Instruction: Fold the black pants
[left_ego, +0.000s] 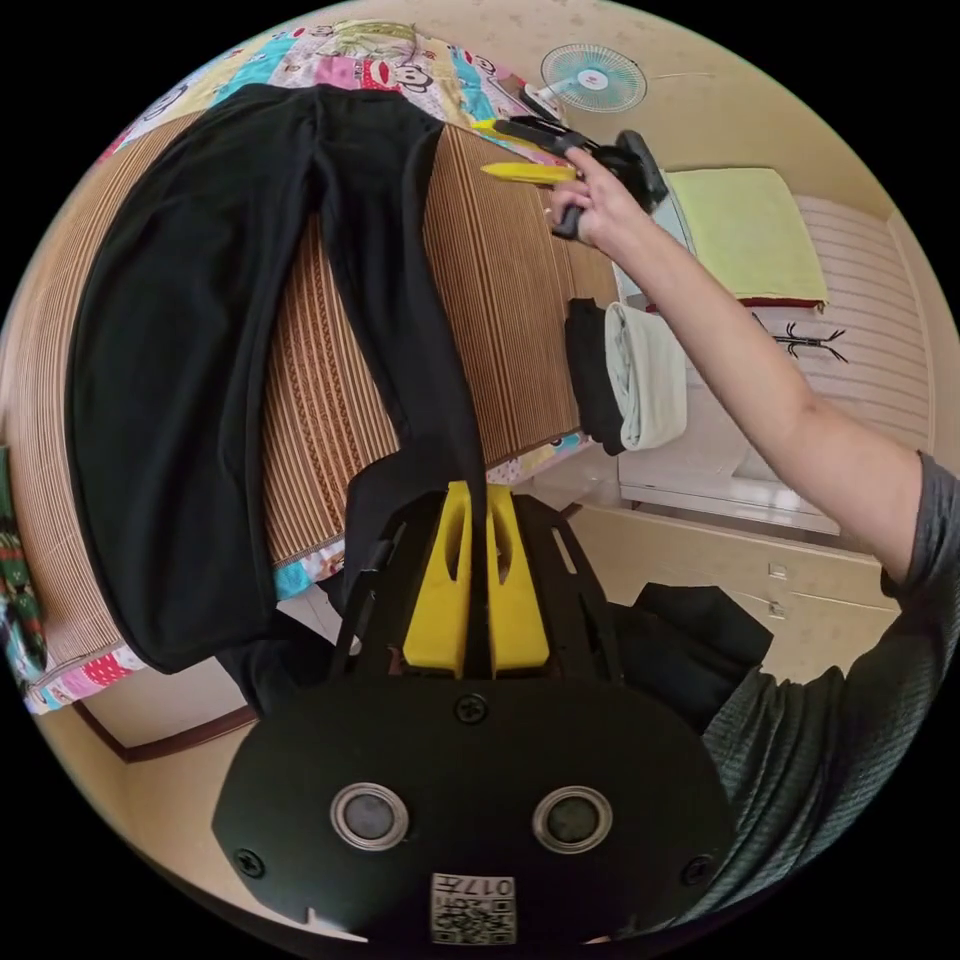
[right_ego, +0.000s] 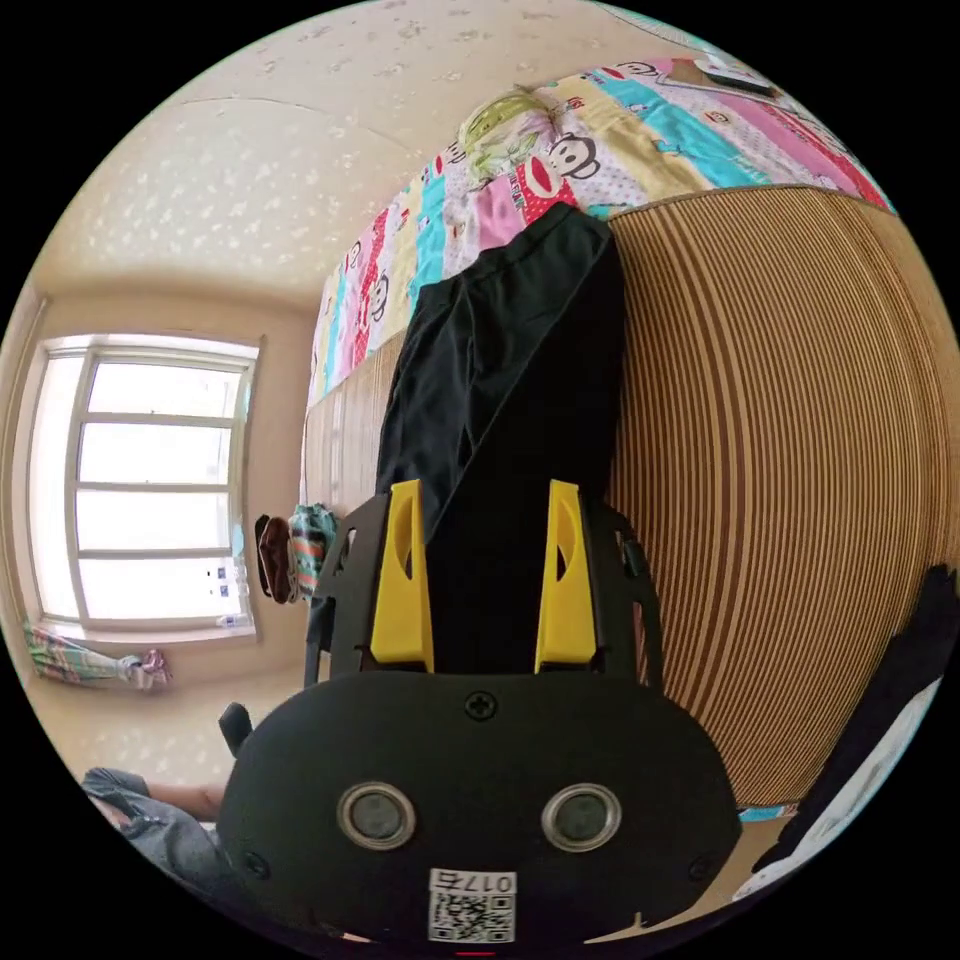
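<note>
The black pants (left_ego: 190, 380) lie spread out, legs apart, on a striped bamboo mat (left_ego: 510, 300) on a bed. My left gripper (left_ego: 478, 495) is shut on the end of one pant leg, which hangs past the mat's edge. A hand holds my right gripper (left_ego: 483, 148) over the mat next to the pants' far end, its yellow jaws apart. In the right gripper view the right gripper (right_ego: 485, 495) is open, and the black pants (right_ego: 510, 380) run between and beyond its jaws across the mat (right_ego: 790, 450). Whether they touch the cloth I cannot tell.
A colourful cartoon quilt (left_ego: 350, 55) lies under the mat. Folded black and white clothes (left_ego: 630, 375) sit at the mat's edge. Beyond are a white cabinet with a yellow-green towel (left_ego: 745, 230), a fan (left_ego: 593, 77), drawers (left_ego: 760, 575) and a window (right_ego: 150, 480).
</note>
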